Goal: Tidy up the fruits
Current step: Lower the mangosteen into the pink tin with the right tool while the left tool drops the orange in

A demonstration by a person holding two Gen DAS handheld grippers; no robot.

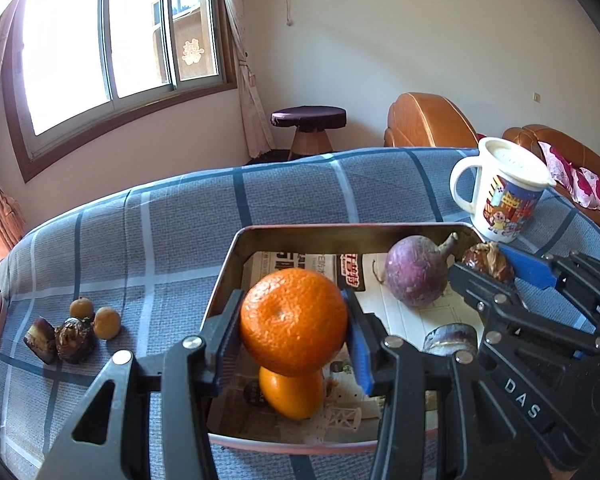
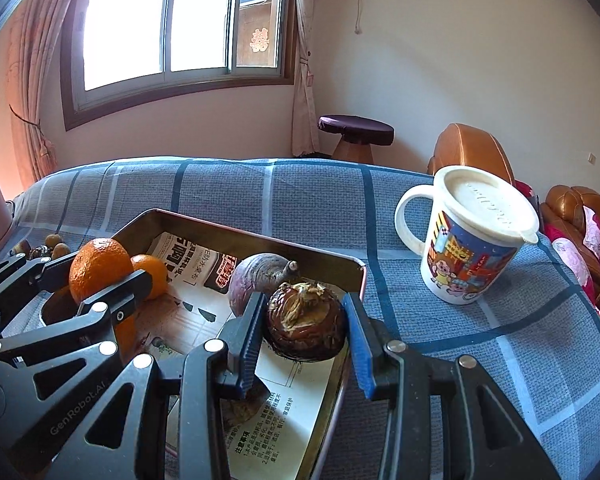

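Left wrist view: left gripper (image 1: 294,322) clamps large orange (image 1: 294,320), held above metal tray (image 1: 300,234), over second orange (image 1: 292,394) lying near tray's near edge. Purple root (image 1: 414,272) toward tray's far right corner. Right gripper (image 2: 306,330) grips brown bulb (image 2: 306,326) over tray's right edge, tilted downward. Mug (image 2: 472,240) beyond tray's right side; open tablecloth (image 1: 180,220) left of tray and past its far edge.

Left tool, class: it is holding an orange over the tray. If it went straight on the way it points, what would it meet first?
Probably the second orange lying in the tray, just beyond the orange clamped in the left tool. Depth is uncertain; otherwise it meets the tray's paper-lined floor.
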